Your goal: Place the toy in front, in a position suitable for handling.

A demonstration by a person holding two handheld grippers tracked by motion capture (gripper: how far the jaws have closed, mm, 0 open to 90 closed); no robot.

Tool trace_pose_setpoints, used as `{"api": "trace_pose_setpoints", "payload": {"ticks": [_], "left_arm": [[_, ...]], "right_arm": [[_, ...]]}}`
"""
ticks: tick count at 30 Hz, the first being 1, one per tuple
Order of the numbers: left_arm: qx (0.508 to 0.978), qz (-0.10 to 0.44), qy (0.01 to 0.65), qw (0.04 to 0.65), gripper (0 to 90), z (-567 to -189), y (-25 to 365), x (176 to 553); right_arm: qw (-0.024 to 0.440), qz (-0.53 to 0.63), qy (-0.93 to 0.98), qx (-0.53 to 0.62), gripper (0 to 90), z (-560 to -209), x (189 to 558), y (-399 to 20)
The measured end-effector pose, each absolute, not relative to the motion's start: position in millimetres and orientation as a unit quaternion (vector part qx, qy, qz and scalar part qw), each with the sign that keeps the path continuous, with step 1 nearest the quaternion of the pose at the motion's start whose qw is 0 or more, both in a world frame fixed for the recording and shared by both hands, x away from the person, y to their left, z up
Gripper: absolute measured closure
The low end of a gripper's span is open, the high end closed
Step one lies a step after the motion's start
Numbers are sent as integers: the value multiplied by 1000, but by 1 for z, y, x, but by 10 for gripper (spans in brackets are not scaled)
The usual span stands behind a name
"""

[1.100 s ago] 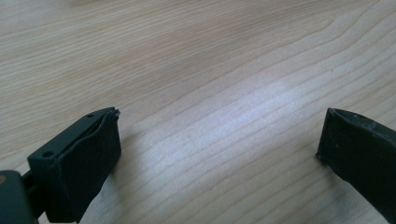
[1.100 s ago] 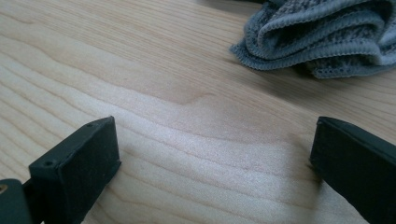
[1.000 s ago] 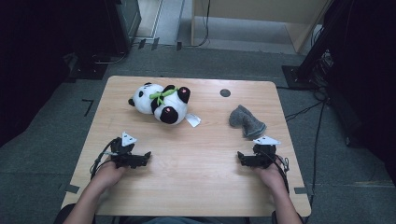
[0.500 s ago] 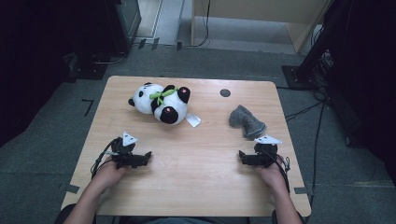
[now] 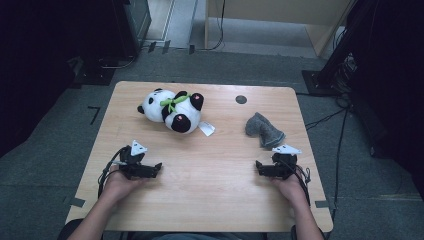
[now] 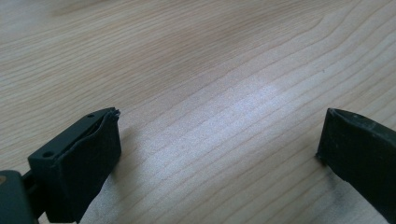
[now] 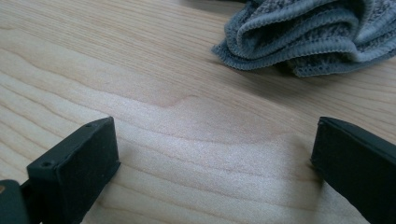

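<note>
Pale wooden surface point(image 5: 210, 175), dark floor around. Right tool point(image 5: 261, 169) resting wide open, empty, near edge; grey cloth point(image 5: 263, 130) crumpled just beyond, long axis slanting toward it. Left tool point(image 5: 155, 169) likewise open, empty, well apart; panda plush point(image 5: 172, 107) farther back.

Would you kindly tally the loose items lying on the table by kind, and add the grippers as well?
Panda plush toy: 1
Grey cloth: 1
Grippers: 2, the left gripper and the right gripper, both open and holding nothing
Total: 4
</note>
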State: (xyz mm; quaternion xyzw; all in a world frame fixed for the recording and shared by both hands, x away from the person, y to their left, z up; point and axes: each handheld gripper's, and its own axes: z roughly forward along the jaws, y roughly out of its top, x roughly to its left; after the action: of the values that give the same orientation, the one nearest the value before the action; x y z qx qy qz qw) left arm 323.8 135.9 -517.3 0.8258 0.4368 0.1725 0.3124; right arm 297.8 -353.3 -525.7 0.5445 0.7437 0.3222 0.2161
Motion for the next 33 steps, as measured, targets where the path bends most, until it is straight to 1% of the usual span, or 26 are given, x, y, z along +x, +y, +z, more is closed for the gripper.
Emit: {"api": "trace_pose_setpoints", "payload": {"ticks": [3, 4, 5, 6, 7, 8, 9, 10, 14, 17, 20, 24, 31, 33], "left_arm": [[826, 167, 439, 311, 5, -515, 136, 325], [824, 165, 439, 317, 50, -513, 136, 325], [823, 163, 436, 325, 136, -511, 137, 324], [826, 157, 429, 331, 191, -508, 137, 323], [827, 154, 425, 334, 180, -506, 136, 323], [827, 149, 424, 337, 189, -503, 136, 324], [826, 146, 425, 340, 227, -502, 136, 324], [828, 138, 423, 342, 246, -501, 136, 325], [838, 118, 414, 336, 247, -498, 134, 330], [834, 105, 415, 348, 252, -493, 135, 333], [835, 114, 405, 356, 251, -488, 134, 333], [835, 144, 392, 358, 251, -482, 132, 332], [826, 127, 396, 381, 258, -477, 135, 340], [820, 112, 390, 403, 228, -474, 138, 343]], "right_arm": [[207, 321, 748, 543, 10, -524, 299, -354], [201, 321, 747, 546, 26, -523, 299, -355], [192, 325, 745, 549, 72, -521, 300, -356], [177, 336, 743, 551, 145, -518, 300, -356], [159, 351, 739, 553, 161, -515, 300, -357], [155, 353, 736, 557, 160, -514, 300, -357], [159, 352, 737, 555, 160, -513, 299, -356], [163, 351, 740, 550, 160, -512, 299, -356], [170, 351, 739, 549, 161, -509, 299, -353], [180, 352, 739, 545, 165, -505, 299, -352], [180, 351, 743, 541, 185, -502, 299, -350], [170, 341, 750, 541, 188, -501, 302, -350], [177, 339, 761, 524, 187, -499, 301, -347], [178, 341, 760, 525, 187, -497, 301, -347]]}}
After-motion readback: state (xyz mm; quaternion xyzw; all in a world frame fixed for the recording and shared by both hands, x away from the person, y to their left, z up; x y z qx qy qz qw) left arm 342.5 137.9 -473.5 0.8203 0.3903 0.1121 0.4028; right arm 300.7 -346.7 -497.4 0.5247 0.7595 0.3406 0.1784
